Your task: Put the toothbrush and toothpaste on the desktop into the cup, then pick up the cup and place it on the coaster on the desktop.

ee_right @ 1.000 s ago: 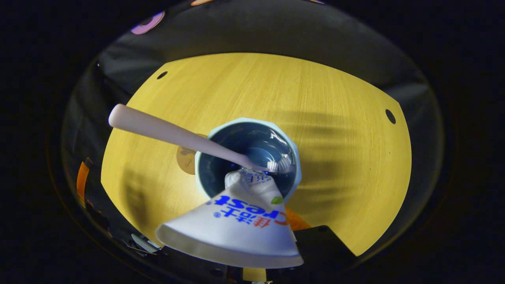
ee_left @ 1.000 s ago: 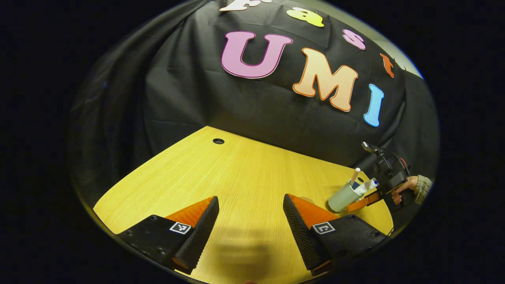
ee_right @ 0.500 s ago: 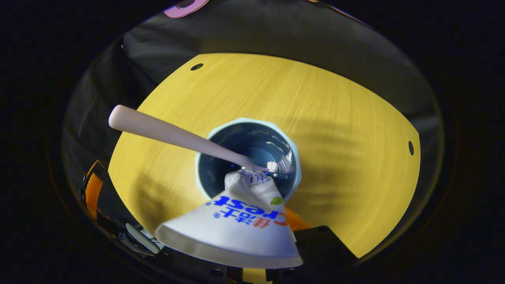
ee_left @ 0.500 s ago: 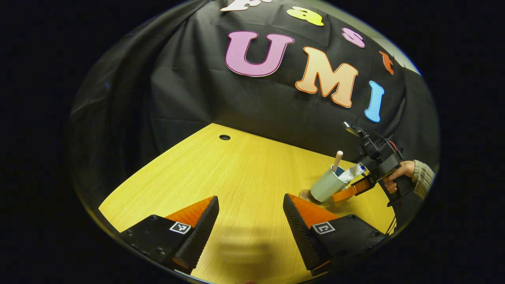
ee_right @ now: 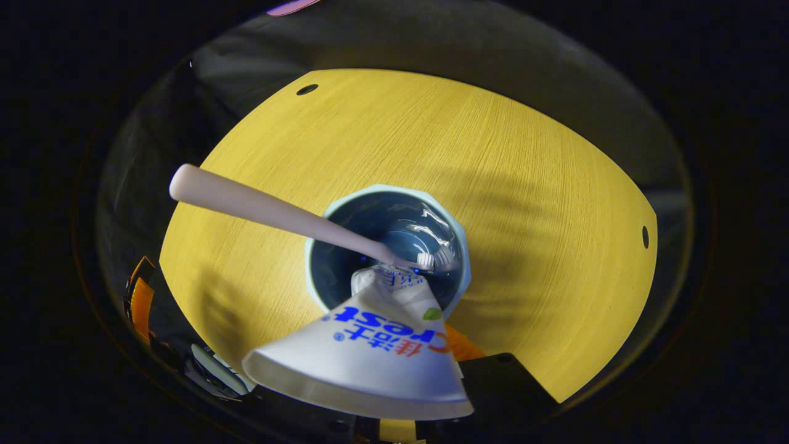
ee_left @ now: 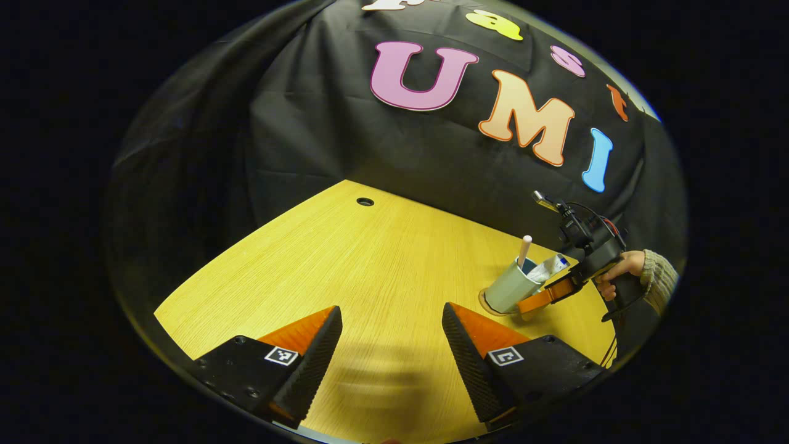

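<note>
1. Nearest in the left gripper view, our left gripper (ee_left: pixel 391 345) hovers low over the bare desk (ee_left: pixel 345 259), fingers wide apart and holding nothing.
2. Farther off in that view, the right gripper (ee_left: pixel 542 296), held by a hand (ee_left: pixel 619 268), has its fingers clamped on the side of the cup (ee_left: pixel 508 288).
3. The cup's base sits on or just over the coaster (ee_left: pixel 482 301), which peeks out at the cup's foot; we cannot tell whether they touch.
4. In the right gripper view, we look straight down into the cup (ee_right: pixel 387 246): toothbrush (ee_right: pixel 271 213) head-down with its handle leaning out, toothpaste (ee_right: pixel 370 357) cap-down with its tail over the rim.
5. Judgement: the placing step is in hand. We lower the cup upright and centred on the coaster, slowly, so the leaning contents do not tip it; we release only when the base rests flat.
</note>
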`<state>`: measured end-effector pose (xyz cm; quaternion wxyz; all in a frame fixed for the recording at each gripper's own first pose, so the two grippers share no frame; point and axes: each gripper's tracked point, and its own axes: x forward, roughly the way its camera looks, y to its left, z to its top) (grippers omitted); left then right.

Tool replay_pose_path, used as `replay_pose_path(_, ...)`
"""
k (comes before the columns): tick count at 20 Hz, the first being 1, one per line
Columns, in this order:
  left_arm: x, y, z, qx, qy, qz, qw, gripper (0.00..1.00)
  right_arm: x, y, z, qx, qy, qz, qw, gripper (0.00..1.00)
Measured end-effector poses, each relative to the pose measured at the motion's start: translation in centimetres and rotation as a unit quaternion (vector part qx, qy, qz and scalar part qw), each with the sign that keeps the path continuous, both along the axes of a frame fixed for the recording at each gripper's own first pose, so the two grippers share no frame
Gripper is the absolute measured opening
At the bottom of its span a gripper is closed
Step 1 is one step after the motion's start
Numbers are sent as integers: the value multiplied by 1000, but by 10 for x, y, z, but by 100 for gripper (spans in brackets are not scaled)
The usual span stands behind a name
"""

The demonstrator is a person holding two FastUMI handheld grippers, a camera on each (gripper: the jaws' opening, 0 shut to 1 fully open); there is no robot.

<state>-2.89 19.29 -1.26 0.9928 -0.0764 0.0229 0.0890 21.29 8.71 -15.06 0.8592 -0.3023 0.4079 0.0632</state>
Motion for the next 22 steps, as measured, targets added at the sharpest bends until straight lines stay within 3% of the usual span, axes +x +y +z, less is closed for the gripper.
replay_pose_path(6, 7, -9, 2, 6, 3, -14, 1000, 95, -4, 3, -2, 20, 8, -2, 1000, 42)
replay_pose_path(10, 9, -16, 5, 9, 2, -23, 1000, 95, -17, 14, 4, 68, 4, 24, 997, 43)
replay_pose_path(12, 11, -20, 5, 15, 4, -26, 1000, 95, -25, 19, 15, 87, -13, 33, 996, 82)
replay_pose_path(13, 12, -22, 8, 19, 5, -28, 999, 95, -31, 17, 27, 90, -32, 37, 995, 94)
replay_pose_path(14, 12, -26, 10, 23, 4, -30, 999, 95, -36, 15, 39, 92, -56, 41, 993, 100)
replay_pose_path(16, 12, -34, 17, 34, 0, -36, 999, 95, -53, 11, 63, 108, -100, 51, 988, 94)
replay_pose_path(17, 13, -38, 22, 40, -7, -36, 999, 95, -62, 8, 71, 118, -123, 58, 984, 99)
replay_pose_path(18, 14, -44, 29, 46, -15, -40, 998, 95, -70, 5, 79, 127, -149, 66, 978, 95)
replay_pose_path(21, 16, -65, 42, 58, -26, -52, 997, 95, -94, -8, 101, 145, -221, 80, 961, 99)
replay_pose_path(22, 15, -69, 49, 61, -34, -48, 996, 95, -103, -12, 107, 157, -240, 83, 954, 94)
